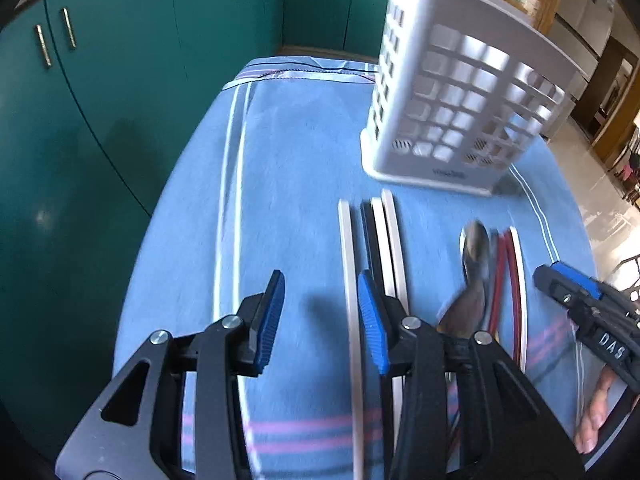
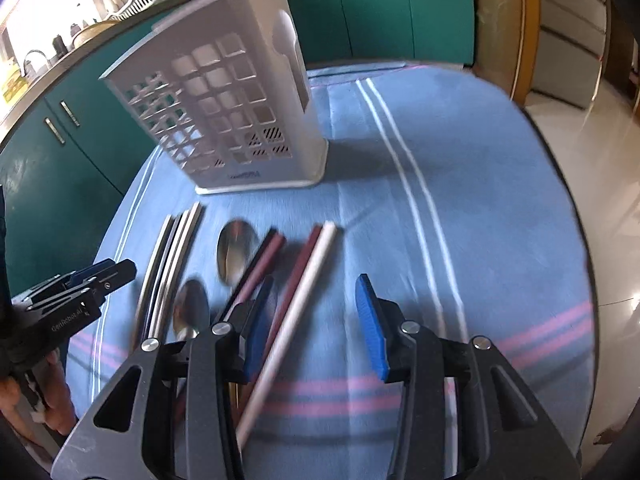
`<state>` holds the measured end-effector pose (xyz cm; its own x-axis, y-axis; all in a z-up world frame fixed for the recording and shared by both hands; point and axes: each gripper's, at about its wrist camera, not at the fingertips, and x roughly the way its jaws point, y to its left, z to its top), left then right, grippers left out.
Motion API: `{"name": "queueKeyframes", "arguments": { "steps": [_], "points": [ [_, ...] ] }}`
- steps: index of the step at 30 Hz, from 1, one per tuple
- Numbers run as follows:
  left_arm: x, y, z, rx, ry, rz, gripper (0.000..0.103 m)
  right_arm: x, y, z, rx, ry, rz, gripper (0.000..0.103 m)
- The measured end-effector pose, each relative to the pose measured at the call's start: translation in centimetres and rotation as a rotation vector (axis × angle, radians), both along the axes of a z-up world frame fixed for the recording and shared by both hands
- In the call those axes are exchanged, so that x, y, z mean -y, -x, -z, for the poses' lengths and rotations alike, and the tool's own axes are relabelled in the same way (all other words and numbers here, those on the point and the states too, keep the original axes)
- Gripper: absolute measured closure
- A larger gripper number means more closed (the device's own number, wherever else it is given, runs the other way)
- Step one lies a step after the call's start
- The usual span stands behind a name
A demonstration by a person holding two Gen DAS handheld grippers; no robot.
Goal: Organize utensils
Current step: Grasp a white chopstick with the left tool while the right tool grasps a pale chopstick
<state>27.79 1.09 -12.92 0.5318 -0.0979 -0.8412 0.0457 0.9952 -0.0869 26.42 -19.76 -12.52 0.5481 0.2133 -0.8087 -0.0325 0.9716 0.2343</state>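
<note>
A white slotted utensil caddy stands upright on the blue cloth; it also shows in the right wrist view. In front of it lie several white and black chopsticks, two metal spoons and dark red and white chopsticks. My left gripper is open and empty, hovering over the cloth beside the white chopsticks. My right gripper is open and empty above the red and white chopsticks.
The table is covered by a blue cloth with white and pink stripes. Teal cabinets stand behind and left. A shiny floor lies to the right of the table edge.
</note>
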Motion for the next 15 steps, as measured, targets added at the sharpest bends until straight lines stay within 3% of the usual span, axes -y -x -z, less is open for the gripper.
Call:
{"name": "queueKeyframes", "arguments": {
  "steps": [5,11,15],
  "points": [
    [0.8,-3.7,1.4,-0.057,-0.007,0.0,0.065,0.3,-2.9,1.4,-0.066,0.038,0.021,0.068],
    [1.3,-4.6,1.4,-0.069,-0.04,0.009,0.064,2.2,-3.5,1.6,-0.102,0.031,0.02,0.076],
    [2.6,-6.1,1.8,-0.059,-0.104,0.027,0.061,0.3,-4.8,1.6,-0.103,0.152,-0.004,0.076]
  ]
}}
